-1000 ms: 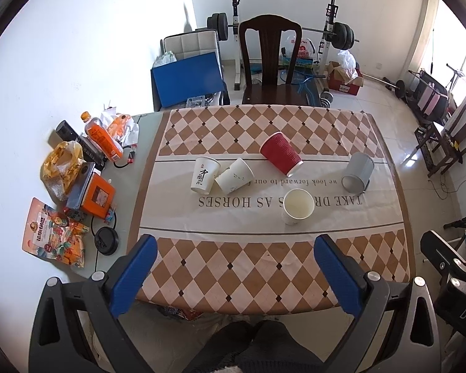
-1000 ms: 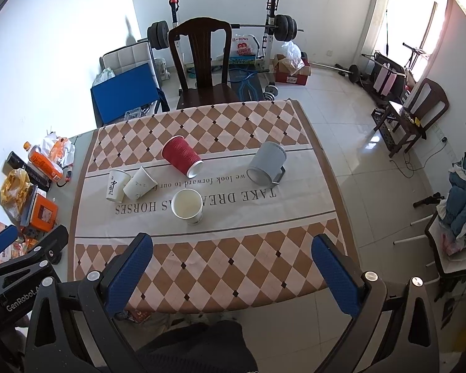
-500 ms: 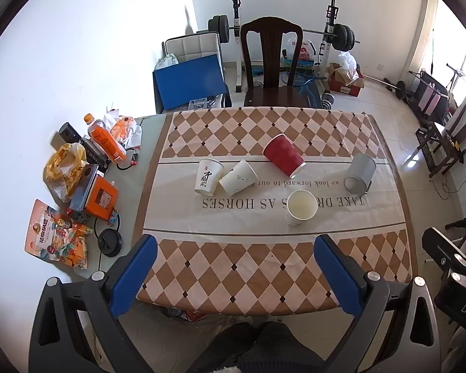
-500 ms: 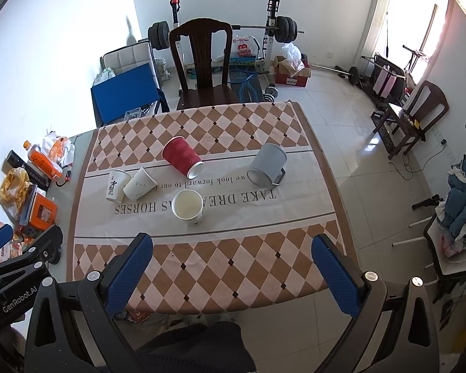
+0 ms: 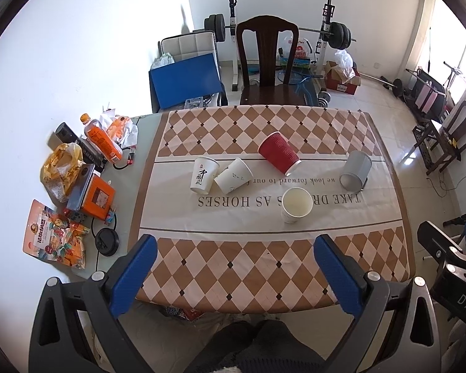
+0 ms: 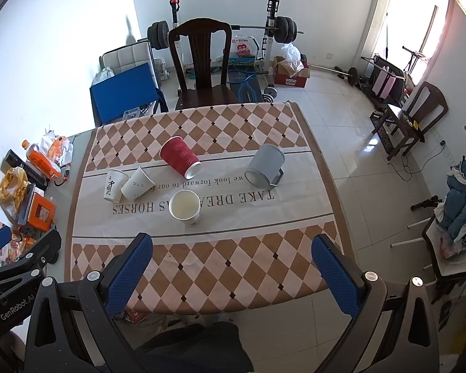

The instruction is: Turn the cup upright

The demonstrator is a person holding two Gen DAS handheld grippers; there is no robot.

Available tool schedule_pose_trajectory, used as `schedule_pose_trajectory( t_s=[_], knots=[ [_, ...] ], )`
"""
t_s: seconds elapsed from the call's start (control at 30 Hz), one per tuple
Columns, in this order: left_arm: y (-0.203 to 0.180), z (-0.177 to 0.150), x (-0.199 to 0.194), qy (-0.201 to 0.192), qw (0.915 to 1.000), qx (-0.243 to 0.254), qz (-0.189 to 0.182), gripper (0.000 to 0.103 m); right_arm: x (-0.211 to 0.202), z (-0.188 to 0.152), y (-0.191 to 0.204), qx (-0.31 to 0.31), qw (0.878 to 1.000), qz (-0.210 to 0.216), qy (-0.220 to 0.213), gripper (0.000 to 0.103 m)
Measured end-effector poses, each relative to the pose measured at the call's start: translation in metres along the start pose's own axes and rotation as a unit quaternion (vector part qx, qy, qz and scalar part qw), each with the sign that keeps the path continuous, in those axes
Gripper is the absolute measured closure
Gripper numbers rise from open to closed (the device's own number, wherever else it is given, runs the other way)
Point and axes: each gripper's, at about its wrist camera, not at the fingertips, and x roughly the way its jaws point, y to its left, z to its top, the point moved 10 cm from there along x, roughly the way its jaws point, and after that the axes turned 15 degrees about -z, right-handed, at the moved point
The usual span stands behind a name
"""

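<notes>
While both grippers hang above the near edge of the table (image 5: 146, 143), five cups sit on the checked tablecloth (image 5: 264, 264) ahead of them. Nearest stands a white paper cup (image 5: 296, 205), upright, mouth open, with a pale yellowish inside (liquid or just the lining, I cannot tell). At the left, a white cup with Chinese characters (image 5: 203, 175) stands mouth-down, and a second white paper cup (image 5: 234, 175) lies tipped against it, touching. Farther back a red ribbed cup (image 5: 279, 153) lies on its side, its white-lined mouth turned to the near right. At the right, a grey mug (image 5: 356, 171) lies on its side with its mouth toward the near edge and its handle on the right, against the cloth.

Printed across the cloth's pale band, upside down from this side, are "TAKE DREAMS AS HORSES" (partly hidden by the near cup) and a smaller line, "we look forward to our f…".

On the bare tabletop at the left lie an orange drink bottle (image 5: 101, 140), an orange box (image 5: 96, 197) and a snack packet (image 5: 51, 233).

The left gripper (image 5: 234, 265) is spread wide and holds nothing; the right gripper (image 6: 233, 264) is likewise spread and empty. In the right wrist view, the left gripper's body reads "GenRobot.AI".
</notes>
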Motion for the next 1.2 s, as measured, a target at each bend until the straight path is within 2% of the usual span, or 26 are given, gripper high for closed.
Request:
schedule_pose_trajectory(
  t_s=[1.2],
  knots=[
    [-0.0056, 0.0000, -0.0038, -0.006, 1.0000, 0.001, -0.003, 0.000, 0.0008, 0.0009, 0.0021, 0.001, 1.000, -0.001, -0.001, 0.000]
  ],
)
